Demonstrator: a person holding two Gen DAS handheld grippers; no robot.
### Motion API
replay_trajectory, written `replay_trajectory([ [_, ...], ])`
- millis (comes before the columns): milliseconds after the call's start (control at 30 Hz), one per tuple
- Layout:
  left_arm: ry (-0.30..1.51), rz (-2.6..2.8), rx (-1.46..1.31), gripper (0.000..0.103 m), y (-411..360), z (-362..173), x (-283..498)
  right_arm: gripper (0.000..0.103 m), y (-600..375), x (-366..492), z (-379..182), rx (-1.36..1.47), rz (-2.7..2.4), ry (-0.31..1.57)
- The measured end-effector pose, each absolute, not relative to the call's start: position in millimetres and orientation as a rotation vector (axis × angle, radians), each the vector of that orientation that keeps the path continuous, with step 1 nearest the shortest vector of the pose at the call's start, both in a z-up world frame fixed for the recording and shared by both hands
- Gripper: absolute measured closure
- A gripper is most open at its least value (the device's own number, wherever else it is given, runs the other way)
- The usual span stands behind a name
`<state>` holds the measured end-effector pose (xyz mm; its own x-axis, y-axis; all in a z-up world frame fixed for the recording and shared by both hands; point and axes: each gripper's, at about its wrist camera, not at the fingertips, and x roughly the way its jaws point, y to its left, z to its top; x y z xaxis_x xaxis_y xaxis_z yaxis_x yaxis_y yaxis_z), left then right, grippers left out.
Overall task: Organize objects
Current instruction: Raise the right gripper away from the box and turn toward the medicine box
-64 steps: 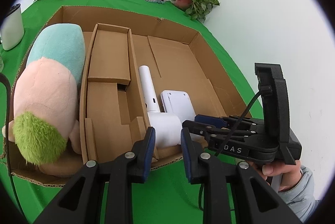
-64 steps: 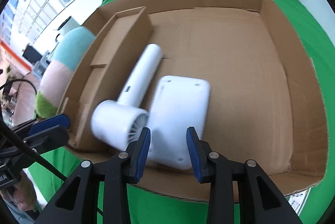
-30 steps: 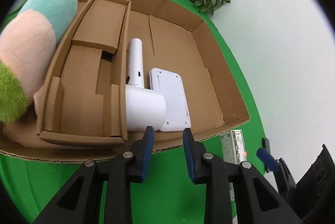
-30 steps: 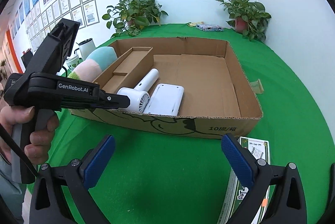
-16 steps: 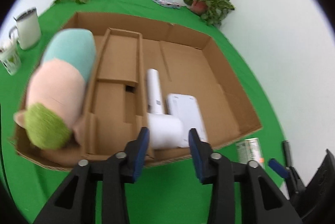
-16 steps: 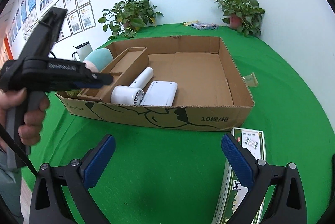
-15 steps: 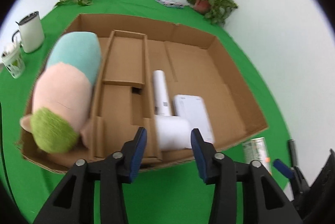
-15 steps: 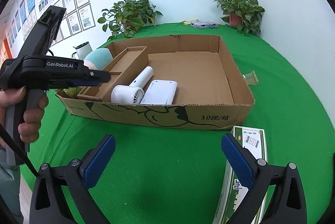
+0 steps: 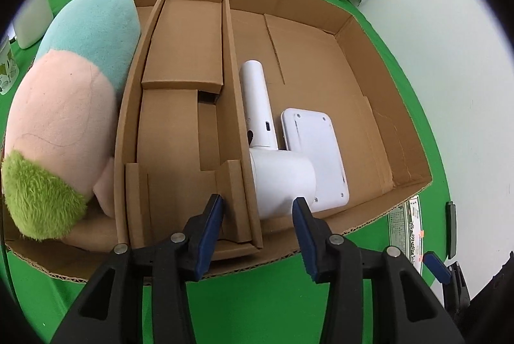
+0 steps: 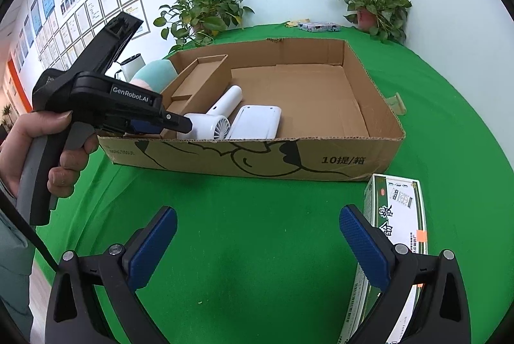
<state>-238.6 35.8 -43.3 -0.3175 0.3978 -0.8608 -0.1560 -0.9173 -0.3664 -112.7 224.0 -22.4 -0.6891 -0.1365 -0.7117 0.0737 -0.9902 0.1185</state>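
Note:
A shallow cardboard box point(image 9: 414, 183) point(image 10: 372, 151) sits on the green table. Inside lie a white hair dryer point(image 9: 273, 164) point(image 10: 213, 119), a flat white device point(image 9: 313, 148) point(image 10: 255, 122), a cardboard insert tray point(image 9: 183, 106) point(image 10: 199, 80) and a pastel plush toy point(image 9: 61, 106) point(image 10: 154, 72). My left gripper point(image 9: 257, 228) is open and empty, hovering over the box's near edge just in front of the hair dryer. My right gripper point(image 10: 257, 247) is wide open and empty above the green cloth in front of the box. A green-and-white carton point(image 10: 393, 234) point(image 9: 408, 231) lies by its right finger.
Potted plants point(image 10: 202, 13) point(image 10: 372, 3) and a small packet point(image 10: 318, 26) stand at the table's far edge. A white mug point(image 9: 30, 19) sits left of the box. A small beige object point(image 10: 398, 103) lies right of the box.
My left gripper has moved in closer over the box's near edge and its jaws have opened wider. The right gripper stays wide open and has shifted slightly toward the carton.

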Motion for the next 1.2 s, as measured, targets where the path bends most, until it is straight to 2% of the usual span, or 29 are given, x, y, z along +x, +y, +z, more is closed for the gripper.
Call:
replay_trajectory([
  [300, -0.352, 2.265, -1.598, 0.061, 41, -46, -238, 0.001, 222, -112, -21, 1.151, -2.796, -0.132],
  [500, -0.2, 2.498, -1.437, 0.061, 35, -20, -215, 0.001, 221, -107, -15, 1.109, -2.876, -0.115],
  [600, -0.141, 2.61, -1.26, 0.052, 30, 4, -186, 0.001, 221, -102, -13, 1.087, -2.922, -0.103],
  [667, -0.081, 2.693, -1.132, 0.04, 28, 17, -161, 0.001, 220, -99, -12, 1.066, -2.953, -0.089],
  [700, -0.051, 2.726, -1.074, 0.031, 28, 21, -150, 0.001, 218, -97, -11, 1.052, -2.972, -0.08],
  [733, -0.014, 2.759, -1.012, 0.026, 29, 24, -138, 0.001, 217, -96, -11, 1.034, -2.984, -0.074],
  [767, 0.02, 2.785, -0.951, 0.026, 30, 26, -126, 0.001, 215, -94, -11, 1.014, -2.987, -0.068],
  [800, 0.043, 2.798, -0.915, 0.026, 29, 27, -119, 0.006, 212, -92, -10, 0.981, -2.995, -0.057],
  [833, 0.058, 2.809, -0.88, 0.027, 29, 26, -110, 0.026, 210, -89, -8, 0.947, -3.004, -0.048],
  [867, 0.056, 2.81, -0.867, 0.029, 27, 25, -104, 0.042, 206, -87, -7, 0.915, -3.012, -0.035],
  [900, 0.04, 2.803, -0.867, 0.052, 25, 22, -99, 0.071, 202, -88, -6, 0.918, -3.025, -0.008],
  [933, 0.028, 2.785, -0.894, 0.093, 21, 19, -97, 0.08, 199, -90, -5, 0.936, -3.036, 0.009],
  [967, 0.021, 2.773, -0.938, 0.102, 19, 15, -98, 0.08, 197, -92, -4, 0.945, -3.034, 0.003],
  [1000, 0.009, 2.776, -0.959, 0.1, 16, 11, -96, 0.079, 197, -92, -3, 0.937, -3.013, -0.023],
  [1033, -0.001, 2.792, -0.951, 0.1, 12, 8, -93, 0.071, 197, -92, -2, 0.928, -2.992, -0.039],
  [1067, 0.002, 2.806, -0.94, 0.1, 11, 6, -91, 0.059, 196, -92, -1, 0.931, -2.982, -0.037],
  [1100, 0.009, 2.827, -0.935, 0.099, 10, 5, -89, 0.018, 195, -92, 0, 0.932, -2.977, -0.034],
  [1133, 0.018, 2.862, -0.941, 0.079, 8, 5, -87, 0.002, 195, -91, 1, 0.917, -2.971, -0.042],
  [1167, 0.013, 2.88, -0.941, 0.062, 7, 4, -86, 0.001, 195, -88, 2, 0.878, -2.977, -0.047],
  [1200, -0.008, 2.893, -0.925, 0.026, 5, 3, -85, 0.001, 194, -88, 2, 0.872, -2.98, -0.029],
])
